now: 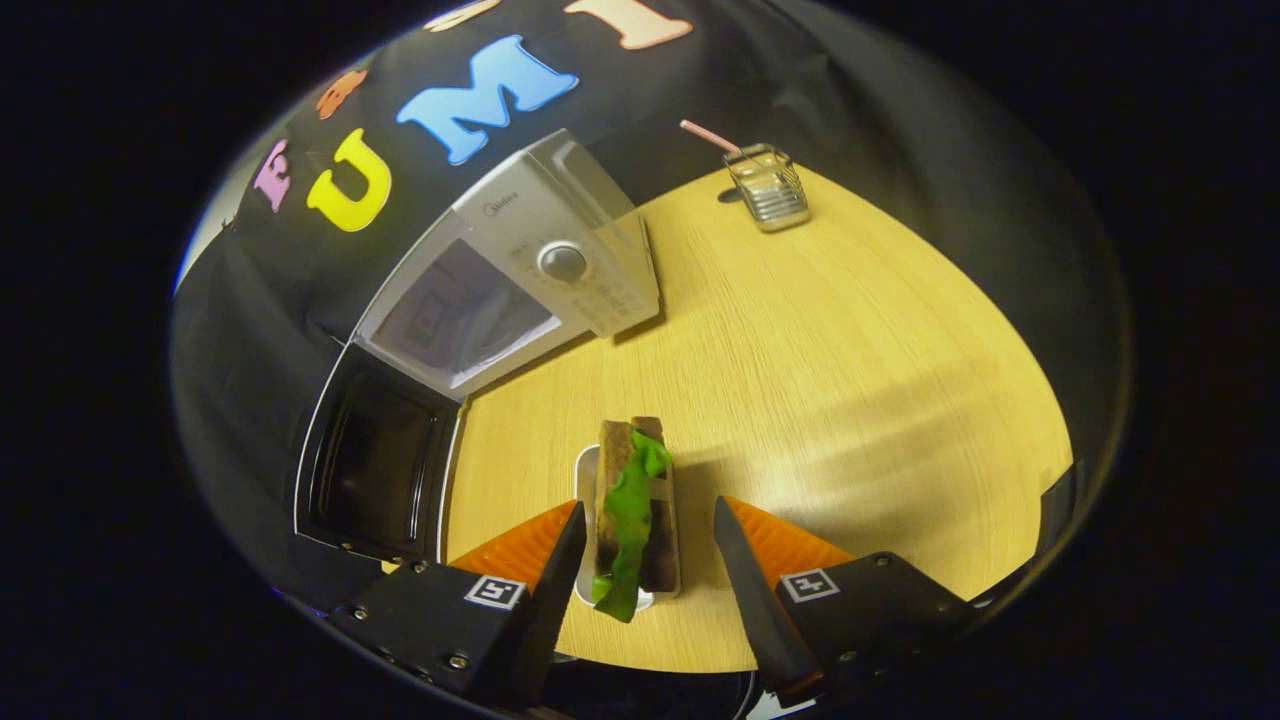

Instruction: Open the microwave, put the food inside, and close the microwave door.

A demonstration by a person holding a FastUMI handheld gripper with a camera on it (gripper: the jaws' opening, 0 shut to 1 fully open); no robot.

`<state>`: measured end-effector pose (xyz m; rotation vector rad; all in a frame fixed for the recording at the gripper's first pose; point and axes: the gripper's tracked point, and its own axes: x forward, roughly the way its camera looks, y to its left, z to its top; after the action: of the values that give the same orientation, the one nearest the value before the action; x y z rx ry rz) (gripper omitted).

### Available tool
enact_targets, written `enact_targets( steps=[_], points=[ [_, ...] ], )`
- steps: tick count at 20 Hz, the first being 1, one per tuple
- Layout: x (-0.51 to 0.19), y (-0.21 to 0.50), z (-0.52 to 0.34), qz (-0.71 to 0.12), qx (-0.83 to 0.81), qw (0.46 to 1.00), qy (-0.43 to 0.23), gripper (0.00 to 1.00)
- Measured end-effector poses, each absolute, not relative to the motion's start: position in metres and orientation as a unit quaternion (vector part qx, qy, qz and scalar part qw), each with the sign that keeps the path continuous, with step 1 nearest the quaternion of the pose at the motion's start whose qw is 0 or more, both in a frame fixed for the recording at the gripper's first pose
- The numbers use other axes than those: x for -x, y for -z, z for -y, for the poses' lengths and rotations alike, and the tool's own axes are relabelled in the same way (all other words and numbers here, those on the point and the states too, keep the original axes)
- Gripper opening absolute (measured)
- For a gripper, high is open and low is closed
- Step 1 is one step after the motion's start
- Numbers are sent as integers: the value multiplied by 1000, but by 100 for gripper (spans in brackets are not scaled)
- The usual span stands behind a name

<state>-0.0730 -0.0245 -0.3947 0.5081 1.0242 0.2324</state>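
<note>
Tool (645, 545) fingers spread wide, sandwich (635, 515) lying between them, untouched.

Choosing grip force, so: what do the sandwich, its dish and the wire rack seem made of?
Between the open claw fingers, the sandwich looks like plastic toy food: uniform glossy green leaf. Its dish seems white plastic or ceramic. The wire rack looks like shiny metal.
</note>
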Motion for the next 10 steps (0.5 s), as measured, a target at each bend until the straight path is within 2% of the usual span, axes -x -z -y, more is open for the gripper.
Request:
enact_targets(
  steps=[1, 3, 4, 5, 6, 7, 8, 10],
  points=[
    [72, 398, 19, -486, -258, 827, -113, 78],
    [65, 392, 16, -485, -289, 817, -117, 55],
    [66, 394, 13, -486, -287, 816, -120, 39],
    [64, 395, 14, -483, -269, 825, -119, 27],
    [64, 392, 14, -479, -250, 833, -117, 18],
    [60, 388, 17, -474, -238, 841, -107, 18],
    [60, 383, 13, -475, -239, 841, -102, 10],
    [61, 370, 5, -472, -249, 840, -99, 10]
  ],
)
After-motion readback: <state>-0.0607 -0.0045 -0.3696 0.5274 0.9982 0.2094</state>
